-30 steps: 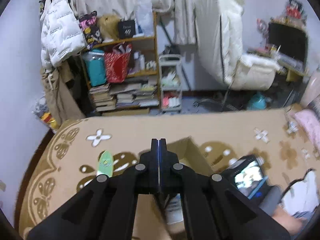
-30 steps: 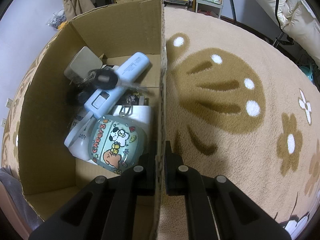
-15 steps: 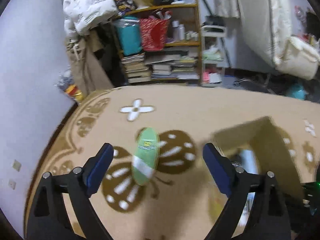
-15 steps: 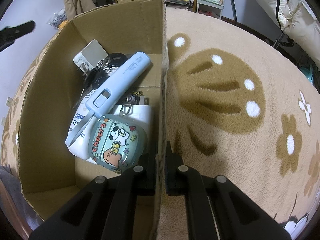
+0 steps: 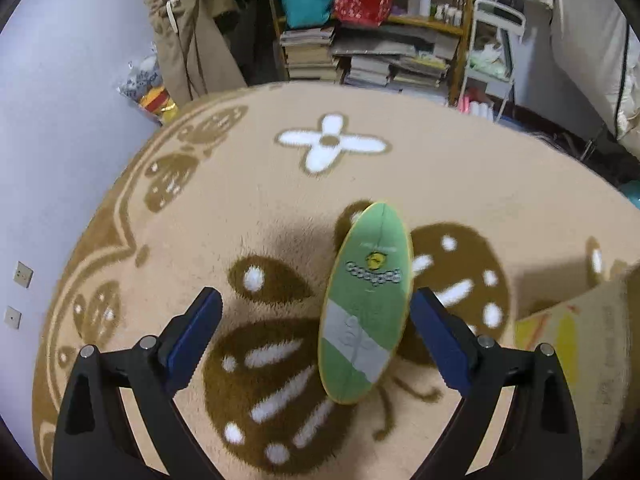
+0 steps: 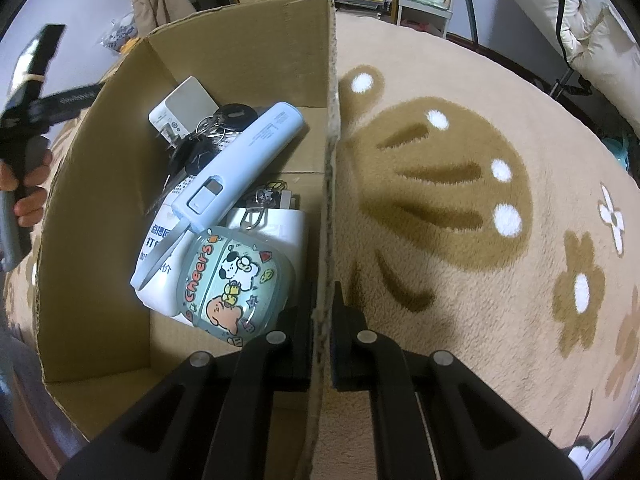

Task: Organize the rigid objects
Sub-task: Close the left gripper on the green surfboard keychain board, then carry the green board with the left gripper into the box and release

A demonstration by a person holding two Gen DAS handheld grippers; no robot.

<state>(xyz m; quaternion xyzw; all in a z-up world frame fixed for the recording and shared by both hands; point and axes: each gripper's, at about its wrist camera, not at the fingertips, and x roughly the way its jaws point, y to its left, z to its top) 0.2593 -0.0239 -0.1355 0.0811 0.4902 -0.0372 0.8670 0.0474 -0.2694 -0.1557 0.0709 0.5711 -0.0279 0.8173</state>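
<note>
A green oval board [image 5: 366,300] with a grey band lies on the beige rug [image 5: 440,176]. My left gripper [image 5: 314,320] is open above it, and the board sits close to the right finger [image 5: 436,336]. In the right wrist view my right gripper [image 6: 323,312] is shut on the right wall of the cardboard box [image 6: 276,48]. Inside the box lie a light blue long device [image 6: 244,160], a round cartoon case [image 6: 232,280], a white charger [image 6: 182,108], keys [image 6: 212,132] and a white packet [image 6: 276,224].
A corner of the cardboard box [image 5: 580,328] shows at the right of the left wrist view. Shelves with books and bags [image 5: 376,40] stand beyond the rug. A hand holding the left gripper handle [image 6: 28,184] appears left of the box. A white padded chair [image 6: 588,16] stands far right.
My left gripper swung away from the box to the left, opened wide and came down close over the green board. The right gripper kept its hold on the box wall.
</note>
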